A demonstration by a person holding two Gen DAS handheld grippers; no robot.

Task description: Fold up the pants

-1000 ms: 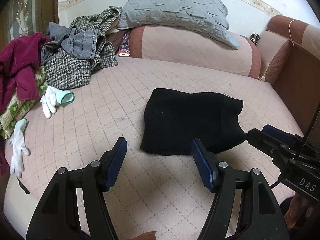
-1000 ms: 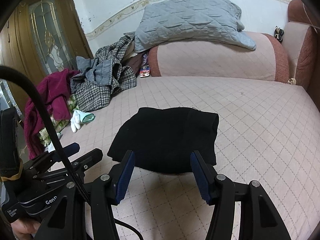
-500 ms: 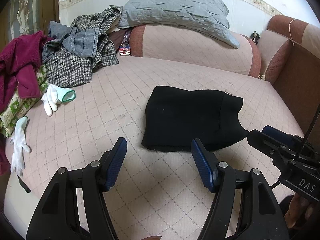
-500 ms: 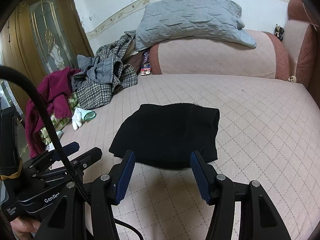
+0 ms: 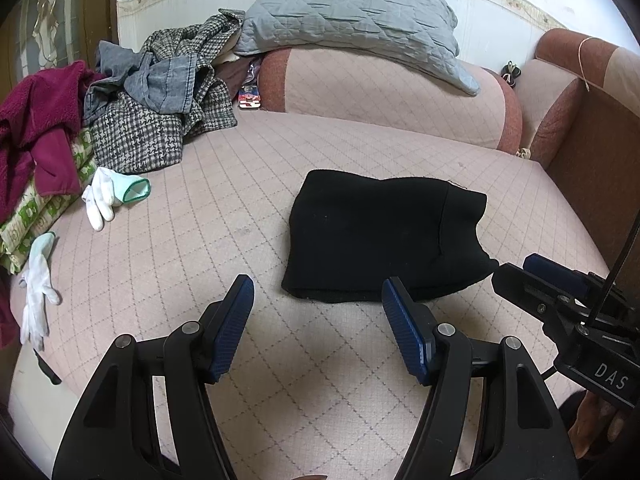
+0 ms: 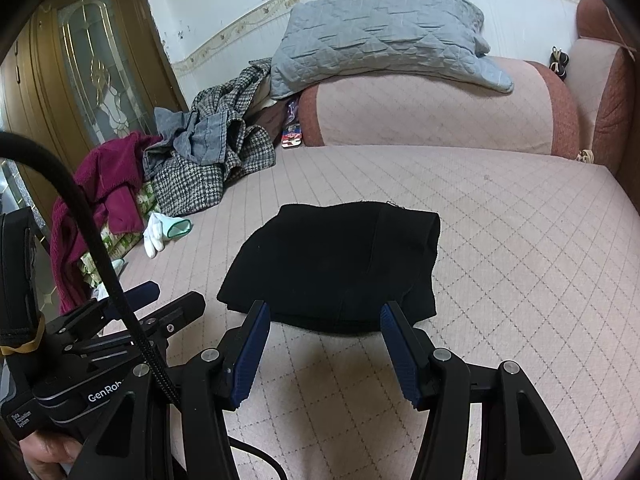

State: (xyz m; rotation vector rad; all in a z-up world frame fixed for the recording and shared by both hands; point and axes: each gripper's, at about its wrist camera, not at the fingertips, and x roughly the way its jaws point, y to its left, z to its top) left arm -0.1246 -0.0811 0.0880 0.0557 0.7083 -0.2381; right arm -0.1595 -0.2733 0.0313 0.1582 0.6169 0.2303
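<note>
On the pink quilted bed [image 5: 208,216], near its middle, the black pants [image 5: 380,236] lie folded into a compact, roughly rectangular bundle, flat on the cover and touching nothing else. The left tongs [image 5: 318,320] hover just short of the bundle's near edge, spread wide with nothing between the blue pads [image 5: 236,320]. The right tongs [image 6: 325,336] hang close over the same near edge, likewise wide and empty, their pads [image 6: 250,350] framing the lower border of the pants [image 6: 340,264] in the right wrist view. Each tool shows in the other's camera: the right tongs [image 5: 532,276] enter the left view from the right side, just beside the bundle's corner, and the left tongs [image 6: 160,304] sit at the lower left of the right view, next to a thick black cable [image 6: 100,256].

At the bed's far left, well apart from the pants, a heap of clothes is piled: a houndstooth coat [image 5: 152,132], a denim garment [image 5: 168,84] on top of it, and a maroon fleece [image 5: 36,120] at the edge. Two white gloves [image 5: 104,196] lie near that heap, one with a green cuff. A grey quilted pillow [image 5: 352,20] rests on the pink bolster [image 5: 384,92] at the head of the bed. A wooden door [image 6: 92,72] with patterned glass stands to the left.
</note>
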